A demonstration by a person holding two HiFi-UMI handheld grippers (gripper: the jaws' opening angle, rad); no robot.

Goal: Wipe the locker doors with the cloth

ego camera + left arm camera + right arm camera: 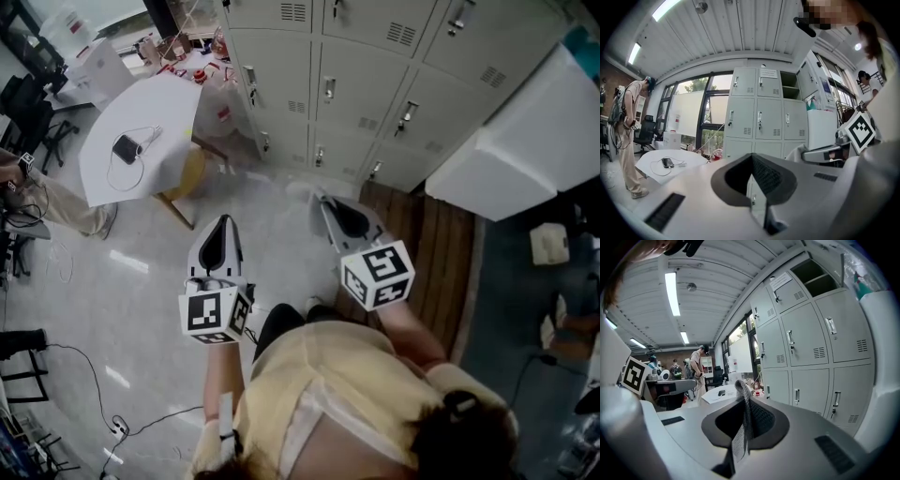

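The cloth (742, 401) is a grey knit strip, and the right tongs (740, 397) are clamped shut on it, with a bit poking up past the tips and the rest hanging down in the notch. It's held out in front of the lockers (811, 348), well apart from the doors and not touching any of them. The left tongs (751, 157) are closed too, pads together with nothing between them, and they point at the lockers from alongside the right ones. Progress-wise I'd say the wiping hasn't really started: no door has cloth on it and I can't spot any streaks, so pretty much the whole bank of doors is left to do. The head view gives you the layout, with both tongs low over the floor in front of the lockers and a round white counter (178, 103) off to the lockers' left carrying a phone (127, 148) on a cable. In that view the cloth is only a pale smudge at the right tongs' tip, so only the right gripper view shows the actual grip. The gripper views also catch an open top compartment (790, 85) in the lockers that the head view cuts off. The left gripper view has a person (628, 136) standing by the counter.
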